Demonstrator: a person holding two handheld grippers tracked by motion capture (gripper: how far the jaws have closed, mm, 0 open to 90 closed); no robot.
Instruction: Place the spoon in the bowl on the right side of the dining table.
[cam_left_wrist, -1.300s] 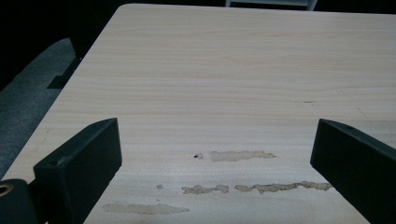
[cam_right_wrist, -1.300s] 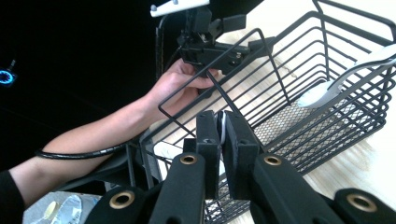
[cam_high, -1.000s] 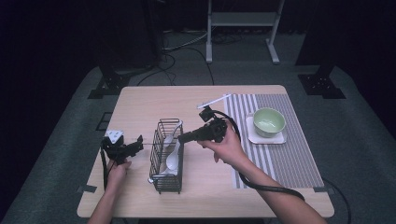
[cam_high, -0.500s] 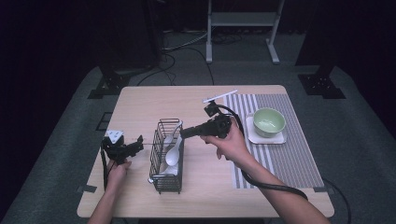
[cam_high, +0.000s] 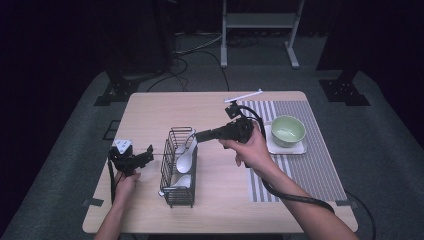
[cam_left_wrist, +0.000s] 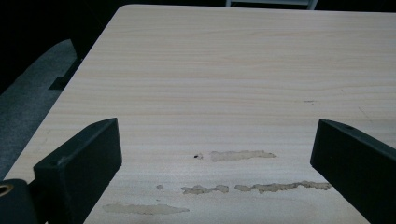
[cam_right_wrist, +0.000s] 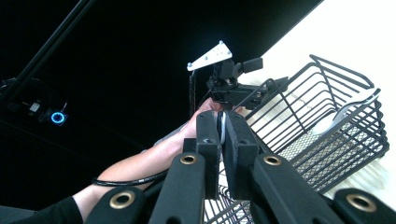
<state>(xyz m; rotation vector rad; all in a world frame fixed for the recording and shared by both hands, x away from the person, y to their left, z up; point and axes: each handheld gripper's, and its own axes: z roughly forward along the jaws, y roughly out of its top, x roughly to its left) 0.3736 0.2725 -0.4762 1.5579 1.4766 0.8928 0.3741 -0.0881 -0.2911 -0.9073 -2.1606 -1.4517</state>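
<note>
So the right gripper (cam_high: 199, 135) has its jaws pinched onto the thin handle of a glossy white soup spoon (cam_high: 184, 159). The spoon hangs tilted in the black wire basket (cam_high: 172, 192), bowl end down and lifted above a second white spoon (cam_high: 181, 180) lying on the basket's floor. The left gripper (cam_high: 148, 153) sits just left of the basket, jaws wide apart over bare table (cam_left_wrist: 233, 70).

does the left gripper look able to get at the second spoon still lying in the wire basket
Probably yes. The left gripper stands open just beside the wire basket, whose top is open, and the second spoon lies uncovered inside. The right gripper holds the other spoon above it.
</note>
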